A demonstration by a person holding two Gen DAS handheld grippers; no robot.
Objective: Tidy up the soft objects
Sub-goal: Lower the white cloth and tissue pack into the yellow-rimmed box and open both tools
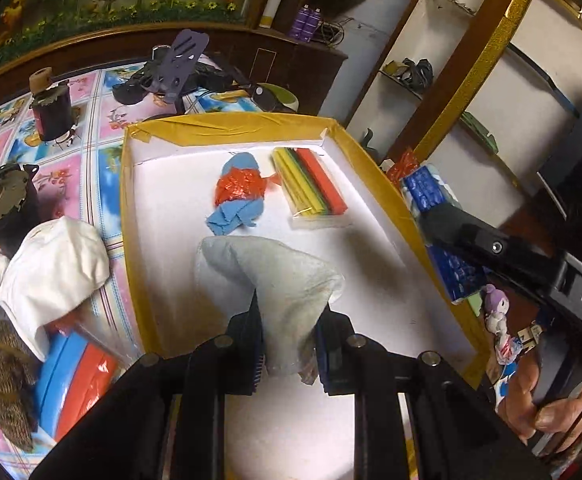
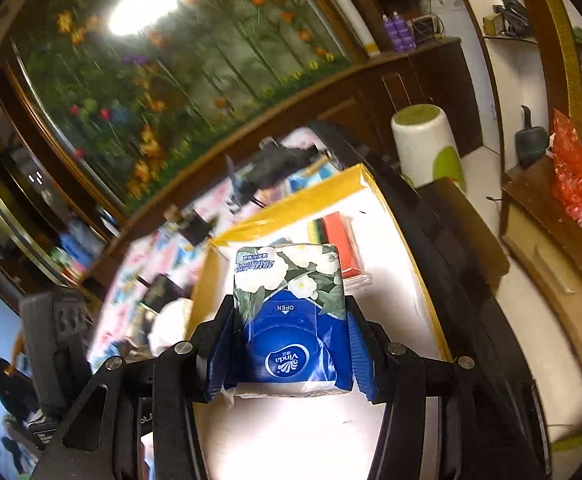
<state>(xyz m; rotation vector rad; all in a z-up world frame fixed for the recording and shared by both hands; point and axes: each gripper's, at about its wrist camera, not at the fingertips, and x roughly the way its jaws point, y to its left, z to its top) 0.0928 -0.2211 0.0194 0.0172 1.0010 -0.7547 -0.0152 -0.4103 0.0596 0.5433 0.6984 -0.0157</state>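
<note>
Two soft things being held over the tray (image 1: 375, 168)

One pale cloth (image 1: 275, 276) is being pinched by the closed left gripper (image 1: 289, 344); one tissue pack (image 2: 291, 312) is being clamped half-wide by the right gripper (image 2: 291, 344).

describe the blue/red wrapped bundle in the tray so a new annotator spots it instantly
Find the yellow-taped white tray on the floral tablecloth. Toward its far end, left of the clear packet of coloured strips, lies the bundle. It is the only crumpled item there: light-blue cloth banded by red plastic film.
</note>
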